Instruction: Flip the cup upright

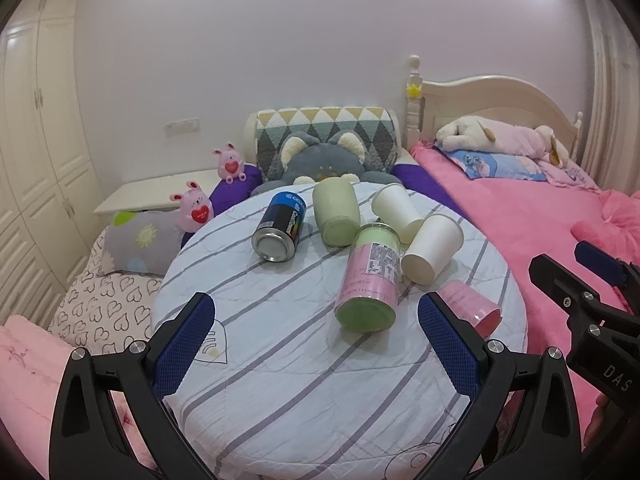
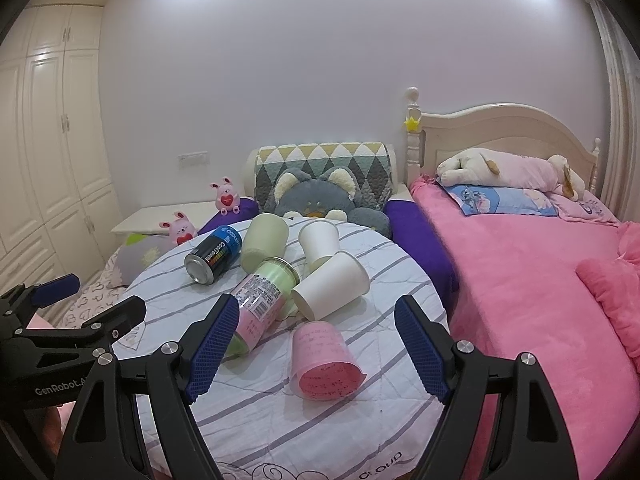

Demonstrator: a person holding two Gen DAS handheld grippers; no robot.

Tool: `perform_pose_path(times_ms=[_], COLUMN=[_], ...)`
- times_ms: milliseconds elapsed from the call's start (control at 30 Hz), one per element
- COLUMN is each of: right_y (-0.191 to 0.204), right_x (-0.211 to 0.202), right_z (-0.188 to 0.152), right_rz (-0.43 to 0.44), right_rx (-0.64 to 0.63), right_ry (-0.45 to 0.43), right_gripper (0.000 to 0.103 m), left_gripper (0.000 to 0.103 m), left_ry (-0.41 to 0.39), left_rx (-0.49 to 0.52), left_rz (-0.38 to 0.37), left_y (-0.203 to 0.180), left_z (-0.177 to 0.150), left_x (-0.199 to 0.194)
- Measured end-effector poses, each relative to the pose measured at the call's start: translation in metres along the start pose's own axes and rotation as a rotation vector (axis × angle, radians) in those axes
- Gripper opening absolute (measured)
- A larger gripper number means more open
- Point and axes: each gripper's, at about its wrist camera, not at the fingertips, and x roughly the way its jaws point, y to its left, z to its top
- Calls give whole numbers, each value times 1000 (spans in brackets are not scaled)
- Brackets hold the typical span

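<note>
Several cups and cans lie on their sides on a round table with a striped cloth (image 1: 280,380) (image 2: 360,432). A pink cup (image 2: 324,362) (image 1: 474,306) lies nearest, mouth toward me. Two white paper cups (image 2: 332,286) (image 2: 320,242) (image 1: 432,248) (image 1: 396,206), a pale green cup (image 2: 264,246) (image 1: 336,212), a pink-and-green can (image 2: 260,304) (image 1: 370,280) and a blue-black can (image 2: 214,256) (image 1: 282,228) lie behind it. My right gripper (image 2: 316,348) is open, its jaws either side of the pink cup, short of it. My left gripper (image 1: 316,344) is open and empty, in front of the pink-and-green can.
A pink bed (image 2: 540,288) lies to the right of the table. A grey plush cat (image 2: 320,200) and a patterned cushion (image 2: 324,160) sit behind the table. Two pink plush toys (image 1: 230,162) (image 1: 194,204) and a white nightstand (image 1: 156,192) stand at the left.
</note>
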Motion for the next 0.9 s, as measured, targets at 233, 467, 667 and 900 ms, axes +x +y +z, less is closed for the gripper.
perform_pose_path(times_ms=[233,467,667,900], right_y=[-3,-16,-25,-30], right_x=[7,13,21,38], right_z=[-2,-5,-8,-10], right_rz=[7,5,6,19], right_rx=[6,29,45,59], right_ry=[13,24,42,67], right_gripper=[81,81,81,81], left_gripper=[103,103,103,103], left_ry=[17,48,96,153], left_rx=[-3,10,15,23], left_rz=[3,-4,-29,-46], left_y=[-2,-11,-15,-23], left_z=[-1,-2,-3,-4], left_x=[8,22,40,68])
